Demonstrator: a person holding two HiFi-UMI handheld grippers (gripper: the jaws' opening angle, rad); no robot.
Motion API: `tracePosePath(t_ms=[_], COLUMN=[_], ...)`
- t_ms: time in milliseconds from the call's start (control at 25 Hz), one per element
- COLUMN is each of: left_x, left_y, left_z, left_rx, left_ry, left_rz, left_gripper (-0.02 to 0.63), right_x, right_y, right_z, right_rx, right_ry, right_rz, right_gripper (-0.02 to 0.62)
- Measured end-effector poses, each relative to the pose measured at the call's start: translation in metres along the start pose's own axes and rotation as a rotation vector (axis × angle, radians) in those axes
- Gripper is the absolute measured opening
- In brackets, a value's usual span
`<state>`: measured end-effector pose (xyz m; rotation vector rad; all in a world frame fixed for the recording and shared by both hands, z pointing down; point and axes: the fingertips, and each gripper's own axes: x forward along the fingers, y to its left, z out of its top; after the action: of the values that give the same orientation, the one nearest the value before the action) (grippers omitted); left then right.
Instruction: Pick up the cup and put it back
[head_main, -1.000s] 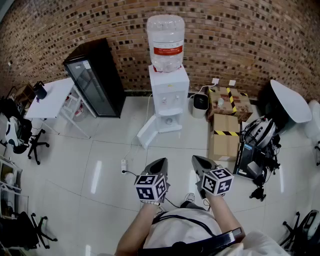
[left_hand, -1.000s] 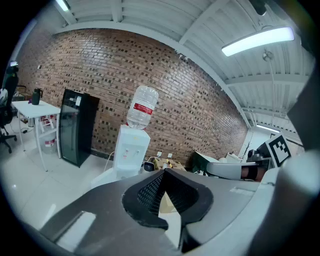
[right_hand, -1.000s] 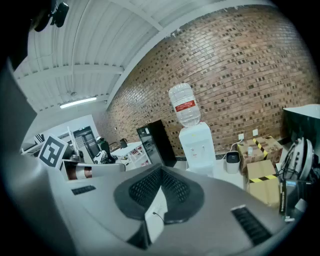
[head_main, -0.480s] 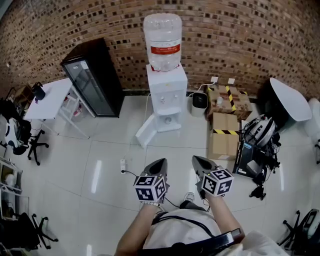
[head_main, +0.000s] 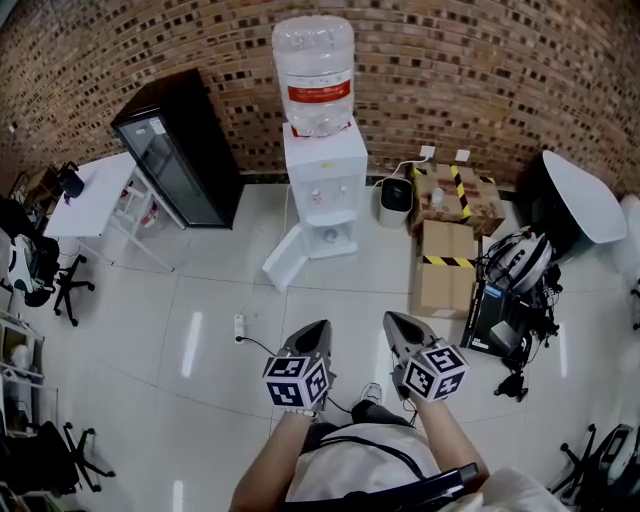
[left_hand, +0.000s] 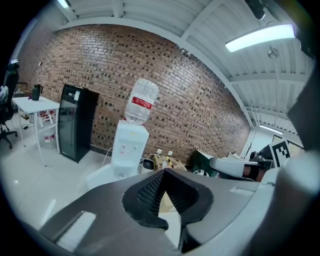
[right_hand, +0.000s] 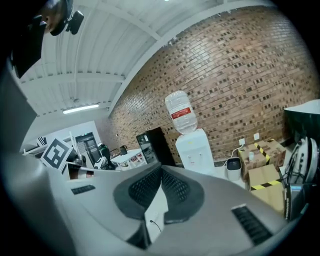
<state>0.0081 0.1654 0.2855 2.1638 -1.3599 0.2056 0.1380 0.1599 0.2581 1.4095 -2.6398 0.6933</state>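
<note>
I can pick out no cup for certain. A white water dispenser (head_main: 323, 180) with a clear bottle on top stands against the brick wall, its lower door swung open. A small pale round thing (head_main: 330, 236) sits in its lower niche, too small to identify. My left gripper (head_main: 320, 326) and right gripper (head_main: 389, 318) hover side by side over the floor in front of my body, well short of the dispenser. Both are shut with nothing between the jaws. The dispenser (left_hand: 128, 150) also shows beyond the left gripper (left_hand: 164, 171), and the dispenser (right_hand: 196, 150) beyond the right gripper (right_hand: 161, 168).
A black glass-door fridge (head_main: 176, 150) and a white table (head_main: 92, 195) stand left of the dispenser. Right of it are a small white appliance (head_main: 396, 203), cardboard boxes (head_main: 447, 268) and a helmet with gear (head_main: 522, 265). A power strip (head_main: 239, 327) and its cable lie on the tiles.
The head view has shifted: the dispenser and fridge now sit further left and higher in the picture. Both grippers keep their place in front of me and stay shut.
</note>
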Motion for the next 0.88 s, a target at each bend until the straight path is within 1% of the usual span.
tracePosePath(t_ms=[80, 160, 200, 240, 320, 400, 440, 520, 640, 880], left_x=[0.009, 0.019, 0.023, 0.026, 0.032, 0.038, 0.041, 0.045, 0.056, 0.092], left_y=[-0.006, -0.011, -0.013, -0.014, -0.016, -0.015, -0.014, -0.009, 0.004, 0.035], left_z=[-0.002, -0.006, -0.008, -0.009, -0.01, -0.009, -0.009, -0.009, -0.008, -0.001], left_rx=[-0.006, -0.009, -0.007, -0.003, 0.002, -0.004, -0.009, -0.015, -0.029, -0.045], left_ry=[0.006, 0.013, 0.014, 0.014, 0.014, 0.013, 0.013, 0.017, 0.02, 0.041], left_rz=[0.01, 0.024, 0.033, 0.042, 0.062, 0.081, 0.09, 0.107, 0.123, 0.124], left_gripper=[0.002, 0.002, 0.002, 0.002, 0.002, 0.002, 0.002, 0.002, 0.002, 0.002], right_x=[-0.001, -0.001, 0.001, 0.003, 0.009, 0.017, 0.022, 0.033, 0.054, 0.108], right_y=[-0.01, -0.021, -0.025, -0.03, -0.04, -0.05, -0.055, -0.061, -0.069, -0.082], right_z=[0.004, 0.003, 0.001, -0.001, -0.005, -0.007, -0.008, -0.012, -0.021, -0.033], right_rx=[-0.007, -0.008, -0.007, -0.006, -0.015, -0.03, -0.032, -0.03, -0.028, -0.02], right_ry=[-0.009, 0.002, 0.016, 0.03, 0.057, 0.081, 0.091, 0.11, 0.139, 0.187], right_rz=[0.023, 0.054, 0.073, 0.091, 0.11, 0.118, 0.119, 0.119, 0.113, 0.089], right_gripper=[0.015, 0.025, 0.073, 0.142, 0.146, 0.205, 0.206, 0.238, 0.238, 0.239])
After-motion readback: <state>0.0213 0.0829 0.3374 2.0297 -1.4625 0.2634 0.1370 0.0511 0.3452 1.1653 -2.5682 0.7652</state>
